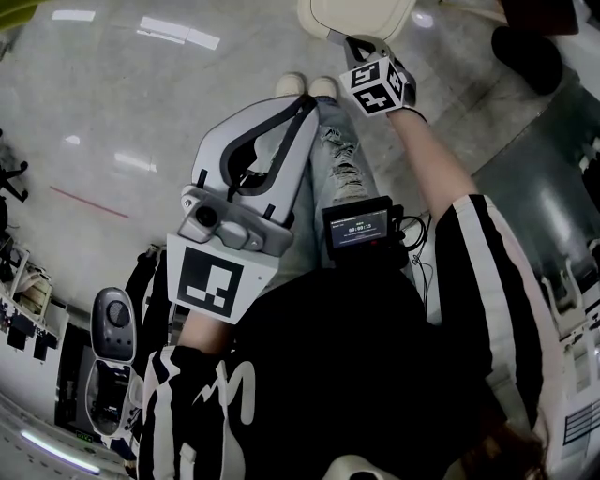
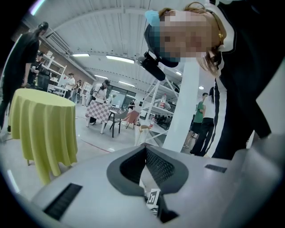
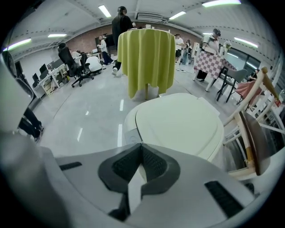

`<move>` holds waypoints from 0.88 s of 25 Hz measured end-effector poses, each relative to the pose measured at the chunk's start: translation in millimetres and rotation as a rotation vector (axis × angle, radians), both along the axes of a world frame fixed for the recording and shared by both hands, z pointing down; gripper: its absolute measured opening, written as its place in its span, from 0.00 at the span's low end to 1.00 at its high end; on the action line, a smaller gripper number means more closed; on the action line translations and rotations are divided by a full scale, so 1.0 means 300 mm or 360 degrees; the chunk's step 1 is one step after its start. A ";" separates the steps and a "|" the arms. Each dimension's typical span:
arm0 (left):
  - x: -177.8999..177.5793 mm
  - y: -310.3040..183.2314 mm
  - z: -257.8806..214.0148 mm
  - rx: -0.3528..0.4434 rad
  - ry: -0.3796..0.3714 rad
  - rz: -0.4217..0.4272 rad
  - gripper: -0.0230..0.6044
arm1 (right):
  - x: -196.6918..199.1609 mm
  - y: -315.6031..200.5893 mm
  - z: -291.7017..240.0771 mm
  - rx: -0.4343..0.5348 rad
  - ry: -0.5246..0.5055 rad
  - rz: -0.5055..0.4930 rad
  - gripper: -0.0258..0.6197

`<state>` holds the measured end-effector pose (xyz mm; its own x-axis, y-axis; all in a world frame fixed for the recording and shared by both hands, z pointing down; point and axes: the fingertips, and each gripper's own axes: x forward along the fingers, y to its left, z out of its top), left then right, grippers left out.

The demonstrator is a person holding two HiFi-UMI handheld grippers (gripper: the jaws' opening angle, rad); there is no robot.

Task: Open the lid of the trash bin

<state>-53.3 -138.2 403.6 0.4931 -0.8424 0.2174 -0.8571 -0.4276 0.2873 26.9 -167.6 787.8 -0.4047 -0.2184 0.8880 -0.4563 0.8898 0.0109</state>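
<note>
The cream trash bin [image 3: 178, 127] stands on the floor just ahead of my right gripper [image 3: 141, 146], its flat lid [image 3: 182, 120] down. The right gripper's jaws are shut with nothing between them, and their tips hover over the bin's near rim. In the head view the bin [image 1: 356, 14] shows at the top edge, and the right gripper [image 1: 358, 42] reaches toward it. My left gripper [image 1: 305, 103] is held in front of the person's legs, away from the bin. In the left gripper view the left gripper [image 2: 145, 148] is shut, empty and pointing up into the room.
A round table under a yellow cloth [image 3: 147, 58] stands behind the bin. Wooden chairs [image 3: 251, 133] crowd its right side. The person's shoes [image 1: 307, 86] are close to the bin. A small screen [image 1: 361, 228] hangs at the person's waist. People and desks stand farther off.
</note>
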 end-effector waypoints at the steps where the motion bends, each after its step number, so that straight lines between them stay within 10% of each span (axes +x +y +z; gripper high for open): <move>1: 0.001 -0.001 -0.001 0.0000 0.0005 -0.0002 0.05 | 0.000 0.000 0.000 -0.0008 -0.0010 0.0025 0.05; 22: 0.017 -0.013 0.000 -0.0021 -0.0004 0.0010 0.05 | -0.009 0.008 0.018 0.0264 0.0289 -0.0097 0.05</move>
